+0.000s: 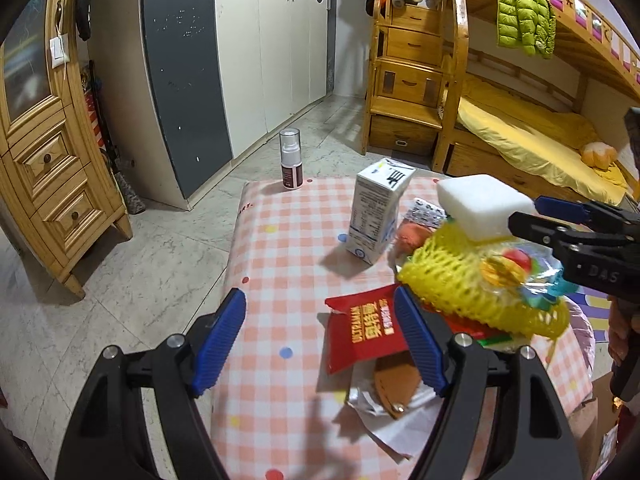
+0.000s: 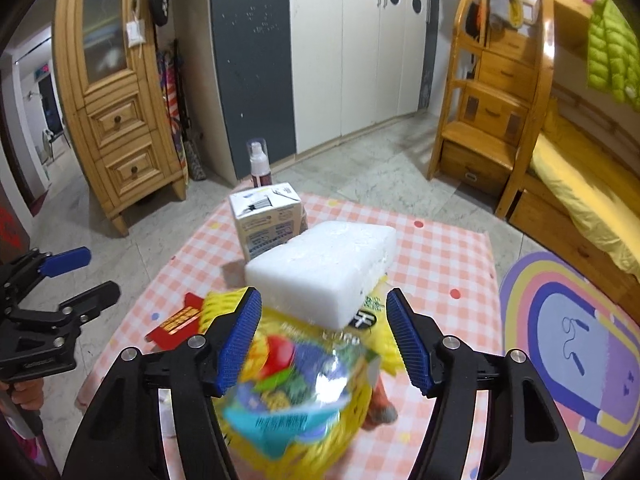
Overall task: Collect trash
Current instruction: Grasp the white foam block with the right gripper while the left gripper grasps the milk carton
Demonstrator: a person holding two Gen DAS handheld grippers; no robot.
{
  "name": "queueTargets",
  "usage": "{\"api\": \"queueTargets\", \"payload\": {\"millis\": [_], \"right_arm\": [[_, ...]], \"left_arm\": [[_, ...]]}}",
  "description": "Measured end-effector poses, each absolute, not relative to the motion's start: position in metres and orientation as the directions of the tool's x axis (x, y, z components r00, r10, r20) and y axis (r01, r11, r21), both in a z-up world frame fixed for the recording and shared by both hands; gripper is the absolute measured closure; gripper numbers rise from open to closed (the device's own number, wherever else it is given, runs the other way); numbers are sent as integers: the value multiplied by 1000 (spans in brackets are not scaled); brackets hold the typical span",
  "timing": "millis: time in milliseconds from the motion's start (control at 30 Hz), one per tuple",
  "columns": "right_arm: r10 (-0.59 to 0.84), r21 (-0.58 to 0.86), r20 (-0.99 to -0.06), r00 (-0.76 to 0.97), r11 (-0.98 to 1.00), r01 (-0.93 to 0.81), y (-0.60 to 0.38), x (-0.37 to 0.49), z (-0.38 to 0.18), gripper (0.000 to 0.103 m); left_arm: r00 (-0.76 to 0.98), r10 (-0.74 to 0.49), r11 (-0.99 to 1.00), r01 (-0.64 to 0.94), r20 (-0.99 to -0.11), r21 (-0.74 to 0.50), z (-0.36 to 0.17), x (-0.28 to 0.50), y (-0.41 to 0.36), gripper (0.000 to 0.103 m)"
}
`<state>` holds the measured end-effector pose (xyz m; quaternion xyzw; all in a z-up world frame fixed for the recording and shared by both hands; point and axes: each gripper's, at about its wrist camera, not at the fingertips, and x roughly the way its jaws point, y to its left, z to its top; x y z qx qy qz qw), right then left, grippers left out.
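A pile of trash lies on the pink checked table (image 1: 280,264): a white foam block (image 1: 482,208) on yellow foam netting (image 1: 472,292) and a colourful plastic wrapper (image 2: 296,392). A red packet (image 1: 366,330), crumpled white paper (image 1: 384,416) and a brown piece lie beside them. A white carton (image 1: 378,210) stands behind. My left gripper (image 1: 320,344) is open over the table, its right finger by the red packet. My right gripper (image 2: 322,344) is open around the wrapper and netting, under the foam block (image 2: 324,268); it also shows in the left wrist view (image 1: 532,216).
A spray bottle (image 1: 291,160) stands at the table's far edge. Wardrobes (image 1: 240,60), a wooden cabinet (image 1: 44,152) and a bunk bed (image 1: 520,132) surround the marble floor. A rainbow rug (image 2: 568,340) lies right of the table.
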<state>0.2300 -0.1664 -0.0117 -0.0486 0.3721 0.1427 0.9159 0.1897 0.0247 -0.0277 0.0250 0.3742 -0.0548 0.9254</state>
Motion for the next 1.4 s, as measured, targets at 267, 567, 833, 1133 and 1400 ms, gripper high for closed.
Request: {"api": "queueTargets", "payload": {"millis": [267, 567, 833, 1133, 1400], "right_arm": [[246, -8, -665, 705, 941, -337, -163, 216, -4, 73], [223, -13, -524, 822, 963, -270, -191, 180, 46, 72], [188, -24, -535, 824, 971, -237, -205, 182, 34, 71], [215, 29, -547, 809, 971, -238, -223, 191, 24, 71], [211, 10, -528, 823, 970, -243, -228, 173, 34, 71]], "left_arm": [[699, -104, 990, 142, -708, -5, -34, 194, 23, 29], [710, -132, 980, 197, -691, 16, -34, 216, 3, 25], [698, -153, 964, 261, -700, 49, -46, 272, -23, 31], [640, -183, 937, 344, -747, 65, -66, 319, -39, 42], [708, -145, 950, 295, -691, 104, -43, 302, -32, 65]]}}
